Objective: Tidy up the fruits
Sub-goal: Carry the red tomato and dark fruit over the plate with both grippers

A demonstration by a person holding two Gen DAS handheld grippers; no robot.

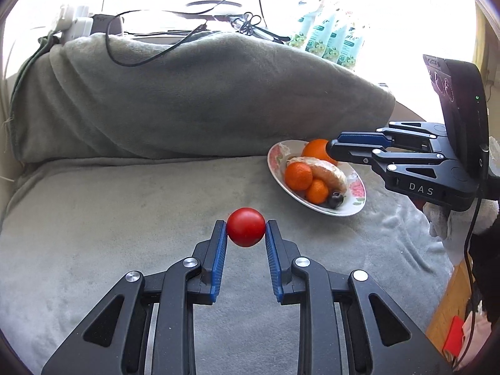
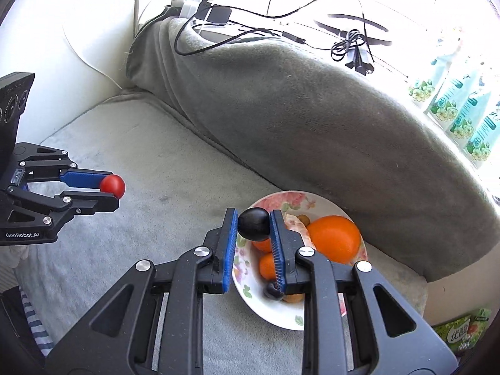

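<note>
A grey plush blanket (image 1: 131, 212) covers the flat seat of a sofa and runs up over a long rounded bolster (image 1: 200, 93) behind it; the blanket's nap is soft and faintly creased. Pale cream upholstery (image 2: 78, 47) shows past the blanket's far end. On the ledge behind the bolster lie tangled black cables (image 2: 353, 43) and a white power adapter (image 1: 78, 23), with a row of pale green floral-printed packets (image 1: 331, 40) standing in strong window light.

The landmark is a shallow white floral-rimmed plate (image 1: 350, 209), resting on the blanket just in front of the bolster. In it sit a large round orange (image 2: 334, 239), smaller orange mandarins (image 1: 298, 176), a pale peeled piece of fruit (image 1: 328, 172) and a small dark berry-like fruit (image 1: 336, 200).

The left gripper (image 1: 246, 228), well apart from the plate over bare blanket, has its blue ribbed pads clamped on a small round red tomato-like fruit (image 1: 246, 227), held clear of the blanket. The right gripper (image 2: 253, 225) hangs above the plate's near rim, its pads pinching a dark purple oval plum-like fruit (image 2: 253, 224).
</note>
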